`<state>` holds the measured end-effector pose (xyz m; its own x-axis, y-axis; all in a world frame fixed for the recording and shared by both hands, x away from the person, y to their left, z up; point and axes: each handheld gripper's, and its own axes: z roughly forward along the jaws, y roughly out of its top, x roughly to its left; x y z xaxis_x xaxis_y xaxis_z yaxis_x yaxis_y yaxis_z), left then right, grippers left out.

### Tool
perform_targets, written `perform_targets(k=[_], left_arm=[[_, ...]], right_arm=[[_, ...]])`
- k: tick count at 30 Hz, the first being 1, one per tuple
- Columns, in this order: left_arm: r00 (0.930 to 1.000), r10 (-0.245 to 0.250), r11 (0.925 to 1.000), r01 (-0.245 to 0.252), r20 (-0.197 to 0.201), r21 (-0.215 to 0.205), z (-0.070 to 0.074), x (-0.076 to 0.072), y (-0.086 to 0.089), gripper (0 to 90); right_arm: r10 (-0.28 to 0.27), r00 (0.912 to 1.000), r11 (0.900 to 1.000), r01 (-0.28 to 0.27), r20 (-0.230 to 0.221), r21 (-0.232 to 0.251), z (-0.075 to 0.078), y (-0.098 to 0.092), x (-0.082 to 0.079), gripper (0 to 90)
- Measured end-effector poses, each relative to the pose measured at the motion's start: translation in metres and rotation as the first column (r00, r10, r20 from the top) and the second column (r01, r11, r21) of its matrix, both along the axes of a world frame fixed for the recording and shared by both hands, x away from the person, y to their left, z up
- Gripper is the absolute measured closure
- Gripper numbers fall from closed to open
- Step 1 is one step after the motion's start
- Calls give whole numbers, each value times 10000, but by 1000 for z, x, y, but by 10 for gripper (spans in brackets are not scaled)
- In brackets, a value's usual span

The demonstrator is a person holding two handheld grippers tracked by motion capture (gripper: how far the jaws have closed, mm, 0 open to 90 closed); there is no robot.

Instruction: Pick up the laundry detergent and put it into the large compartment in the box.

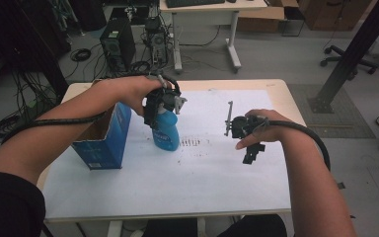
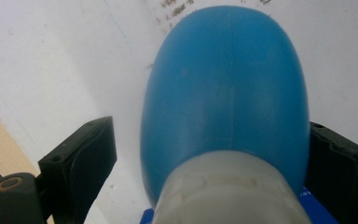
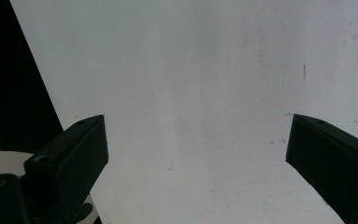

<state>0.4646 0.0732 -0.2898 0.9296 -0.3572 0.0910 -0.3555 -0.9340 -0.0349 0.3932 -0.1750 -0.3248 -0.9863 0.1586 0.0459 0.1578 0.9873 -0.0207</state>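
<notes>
L gripper (image 1: 162, 109) over blue bottle (image 1: 166, 131), R gripper (image 1: 250, 143) down

I cannot read any text from here. The blue bottle (image 1: 166, 131), near the bench centre, carries a pale label on its front, but the lettering is too blurred to make out. The blue box (image 1: 107, 140), at nine o'clock from the bottle, has small white print low on its side, also illegible. Dark smudged marks lie on the white sheet (image 1: 192, 168) at three o'clock from the bottle.
</notes>
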Motion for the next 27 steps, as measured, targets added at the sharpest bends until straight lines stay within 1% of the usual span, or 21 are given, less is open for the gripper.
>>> perform_targets(k=[2,6,10,11,14,16,19,21,27], left_arm=[[10000,-24,9999,25,-58,128,-1,-1,-1,136],[9998,-127,9998,130,-156,147,-2,-2,-2,157],[9998,-126,9998,129,-148,152,-3,-2,-2,164],[9998,-107,9997,110,-142,218,-3,-3,-2,172],[9998,-139,9998,140,-109,174,-2,-3,-2,186],[9999,-119,9997,121,-114,197,-3,-3,-2,209],[9998,-219,9993,220,-32,304,-4,-3,-2,231],[9997,-242,9994,241,19,234,-5,-3,-2,237],[9998,-189,9996,188,33,218,-5,-4,-1,259]], right_arm=[[33,10000,10000,-33,9,17,0,1,0,54],[35,10000,10000,-35,-8,0,-1,2,0,55],[45,10000,10000,-45,7,29,-2,2,0,55],[74,10000,10000,-74,7,24,-2,1,1,56],[45,10000,10000,-45,10,8,-2,0,0,56],[58,10000,10000,-58,19,10,-2,1,0,55],[27,10000,10000,-27,4,-32,-3,2,0,56],[50,10000,10000,-50,19,-12,-3,2,0,55],[47,10000,10000,-47,-14,-24,-4,4,0,56]])
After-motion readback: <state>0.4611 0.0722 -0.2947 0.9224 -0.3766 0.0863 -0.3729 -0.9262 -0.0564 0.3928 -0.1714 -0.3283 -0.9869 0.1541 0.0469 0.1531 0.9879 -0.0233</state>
